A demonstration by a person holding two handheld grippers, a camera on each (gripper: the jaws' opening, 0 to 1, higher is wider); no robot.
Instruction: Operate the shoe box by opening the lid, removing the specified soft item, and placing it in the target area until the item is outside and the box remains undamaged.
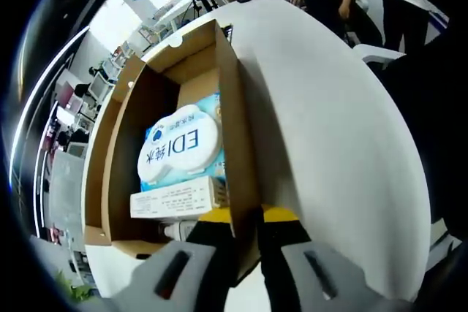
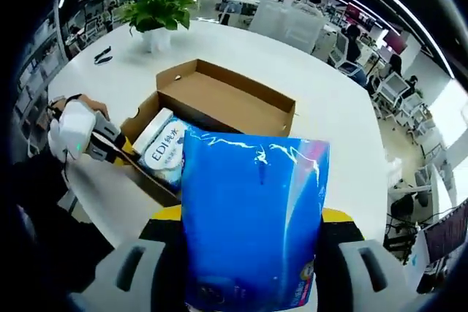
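"So what is the right tool [image 2: 248, 253] doing?"

"It is pinching a soft blue pack [image 2: 252, 217]. The pack sits between its two jaws, up in the air, just above and in front of the shoe box [image 2: 219, 104]."

"And the left tool [image 1: 245, 242]?"

"Its jaws are squeezed onto the long side wall of the box, one jaw inside and one outside. I think it is keeping the box from sliding. In the right gripper view you can see it at the box's near end, by the table's [image 2: 322, 100] near edge."

"Is the box open?"

"Yes, the lid is folded back. A wipes pack [image 1: 183, 147] with a white flap and a small white carton [image 1: 175, 196] are inside, at the near end."

"What step is this?"

"I think the taking-out part is done. Now comes putting it down."

"What does that need?"

"Move the blue pack over to a bare part of the white table, lower it gently, then open the jaws. The box wall is thin card, so the left tool should not squeeze too hard."
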